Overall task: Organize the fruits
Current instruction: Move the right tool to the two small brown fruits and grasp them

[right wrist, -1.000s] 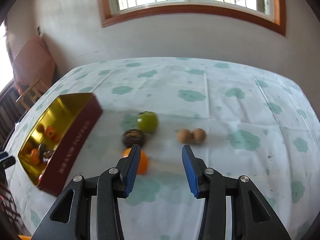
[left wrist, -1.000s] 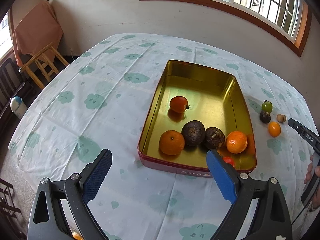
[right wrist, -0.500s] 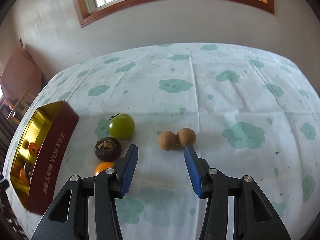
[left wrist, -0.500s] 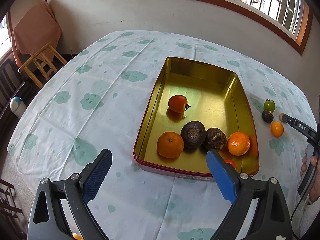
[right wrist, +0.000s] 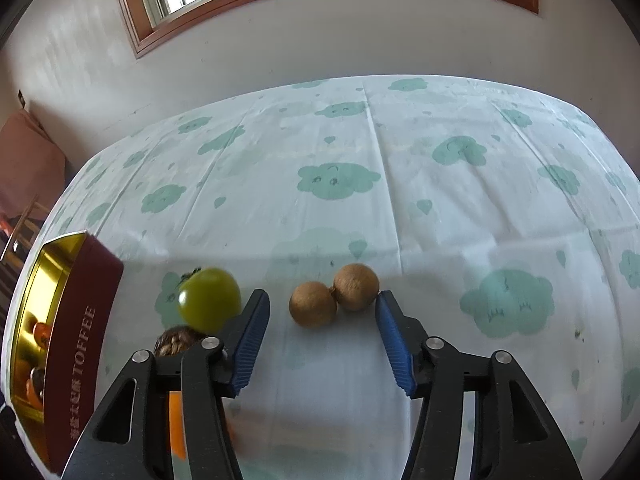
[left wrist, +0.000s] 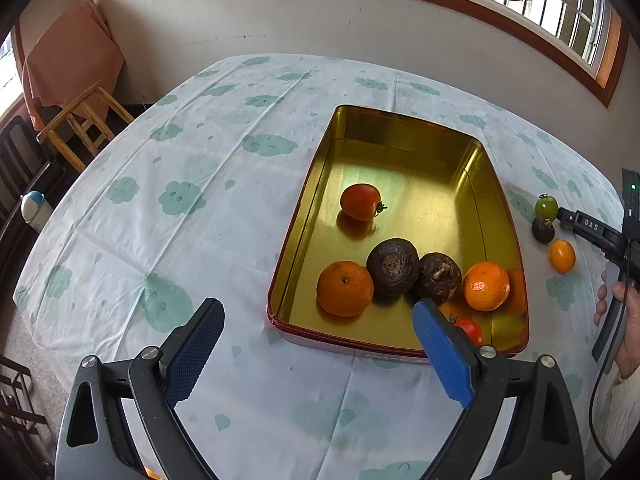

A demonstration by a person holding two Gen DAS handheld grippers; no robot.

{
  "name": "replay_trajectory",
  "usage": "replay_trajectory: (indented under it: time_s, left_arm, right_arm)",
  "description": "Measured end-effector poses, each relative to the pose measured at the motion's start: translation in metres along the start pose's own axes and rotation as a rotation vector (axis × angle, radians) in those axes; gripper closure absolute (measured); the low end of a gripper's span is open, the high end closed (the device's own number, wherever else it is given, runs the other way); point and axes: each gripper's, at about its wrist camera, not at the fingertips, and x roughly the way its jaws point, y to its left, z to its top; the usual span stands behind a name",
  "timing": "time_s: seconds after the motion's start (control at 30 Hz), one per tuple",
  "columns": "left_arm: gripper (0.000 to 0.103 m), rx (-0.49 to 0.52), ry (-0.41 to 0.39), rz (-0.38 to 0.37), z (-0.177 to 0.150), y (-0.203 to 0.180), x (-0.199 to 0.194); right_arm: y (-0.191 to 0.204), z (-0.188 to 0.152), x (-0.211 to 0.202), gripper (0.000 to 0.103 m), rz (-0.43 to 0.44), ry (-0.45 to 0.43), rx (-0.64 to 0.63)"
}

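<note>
The gold rectangular tin (left wrist: 404, 148) on the worktop (left wrist: 200, 184) holds six fruits, while five lie outside, the right claw (right wrist: 320, 320) widening around two unpinched brown round fruits (right wrist: 334, 296); left claw (left wrist: 316, 344) spread, empty.

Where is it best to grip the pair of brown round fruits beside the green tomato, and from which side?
Grip the pair of brown fruits as one, across their outer sides, coming from above. They touch, side by side, and the right gripper, its jaws opening, already straddles them.
</note>
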Motion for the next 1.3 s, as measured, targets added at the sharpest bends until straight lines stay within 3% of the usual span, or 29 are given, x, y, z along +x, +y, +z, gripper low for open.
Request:
replay_trajectory:
  time_s: [0.27, 0.43, 0.67, 1.3]
  left_arm:
    - [0.009, 0.005, -0.004, -0.005, 0.003, -0.004, 0.001]
    - [0.009, 0.029, -0.021, -0.023, 0.01, -0.017, -0.003]
    - [0.009, 0.078, -0.027, -0.066, 0.016, -0.045, -0.005]
    - [0.009, 0.175, -0.017, -0.128, 0.009, -0.098, -0.009]
  right_arm:
    - [0.006, 0.002, 0.008, 0.047, -0.058, -0.024, -0.081]
    - [0.007, -0.001, 0.005, 0.057, -0.078, -0.02, -0.129]
    - [-0.005, -0.016, -0.014, 0.058, -0.005, -0.027, -0.144]
    - [-0.007, -0.061, -0.048, 0.059, 0.082, 0.022, -0.253]
